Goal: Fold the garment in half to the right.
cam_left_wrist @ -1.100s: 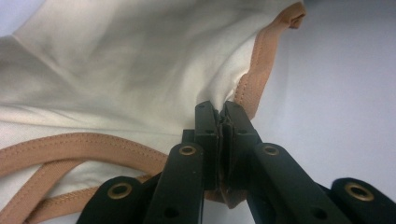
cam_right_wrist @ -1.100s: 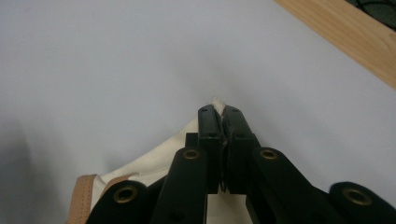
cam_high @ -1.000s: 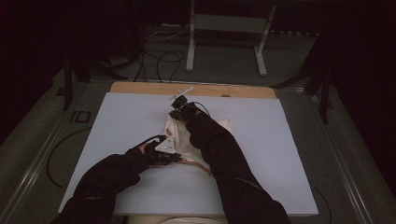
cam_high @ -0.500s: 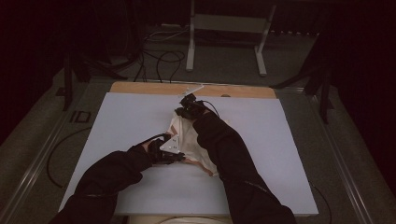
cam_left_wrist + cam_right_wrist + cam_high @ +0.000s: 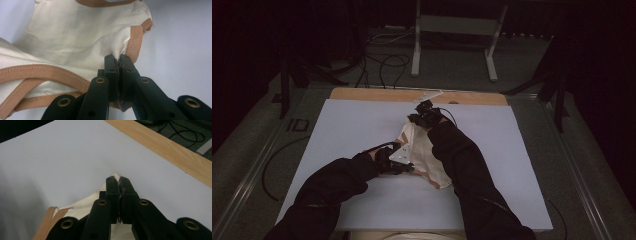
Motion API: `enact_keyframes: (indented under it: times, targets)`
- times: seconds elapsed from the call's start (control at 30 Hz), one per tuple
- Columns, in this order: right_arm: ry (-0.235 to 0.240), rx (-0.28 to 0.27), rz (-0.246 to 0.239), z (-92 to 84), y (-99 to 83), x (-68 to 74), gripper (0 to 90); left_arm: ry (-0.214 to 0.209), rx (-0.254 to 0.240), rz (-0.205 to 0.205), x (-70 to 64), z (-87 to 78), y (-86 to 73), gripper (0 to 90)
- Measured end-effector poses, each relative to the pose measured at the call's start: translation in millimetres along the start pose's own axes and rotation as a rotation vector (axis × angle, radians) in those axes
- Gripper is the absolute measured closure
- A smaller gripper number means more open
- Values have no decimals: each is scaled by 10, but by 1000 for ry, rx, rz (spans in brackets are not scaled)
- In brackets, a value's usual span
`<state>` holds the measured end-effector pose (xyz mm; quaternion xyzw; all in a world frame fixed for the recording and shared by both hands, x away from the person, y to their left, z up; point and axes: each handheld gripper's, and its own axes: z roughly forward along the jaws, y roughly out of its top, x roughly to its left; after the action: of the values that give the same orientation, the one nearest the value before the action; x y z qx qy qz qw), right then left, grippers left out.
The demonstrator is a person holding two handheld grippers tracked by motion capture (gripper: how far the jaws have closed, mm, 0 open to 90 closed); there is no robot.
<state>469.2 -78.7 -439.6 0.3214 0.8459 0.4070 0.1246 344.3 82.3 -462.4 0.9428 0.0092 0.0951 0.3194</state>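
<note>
A cream cloth bag with tan trim [image 5: 424, 155] lies crumpled at the middle of the white table top [image 5: 352, 125]. My left gripper [image 5: 404, 162] is at the bag's near left side, shut on the cream cloth [image 5: 75, 45] beside a tan hem [image 5: 135, 42]. My right gripper [image 5: 419, 119] is at the bag's far end, toward the wooden edge, shut on a pinched corner of the cream cloth [image 5: 115, 174]. The tan strap [image 5: 47, 222] hangs below the right gripper's jaws. The right forearm covers part of the bag.
A wooden strip [image 5: 412, 95] runs along the far edge of the table top. Beyond it stand a metal frame [image 5: 457, 35] and loose cables [image 5: 382, 60] on the floor. A cable [image 5: 282, 150] curves off the table's left side.
My right gripper has carried the bag's far corner farther away and to the right, stretching the cloth. The left gripper has shifted slightly right, still gripping the near side.
</note>
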Motion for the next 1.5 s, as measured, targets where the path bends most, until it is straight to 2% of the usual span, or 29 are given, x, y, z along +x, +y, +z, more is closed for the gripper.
enact_keyframes:
  times: [0.37,0.7,0.9,1.07,1.23,1.5]
  targets:
    - [-24,-29,31,-218,-159,-139,883,-17,12,28,7,83,137,873]
    - [-30,-38,61,-316,-344,-222,883,-35,29,46,-1,182,210,872]
    - [-34,-40,71,-347,-388,-264,883,-34,39,42,25,129,193,872]
    - [-44,-52,71,-363,-385,-273,883,-33,21,35,56,83,236,872]
    - [-54,-60,78,-437,-428,-320,883,-43,15,50,32,158,343,872]
    - [-62,-60,88,-527,-613,-443,882,-65,16,77,17,326,525,871]
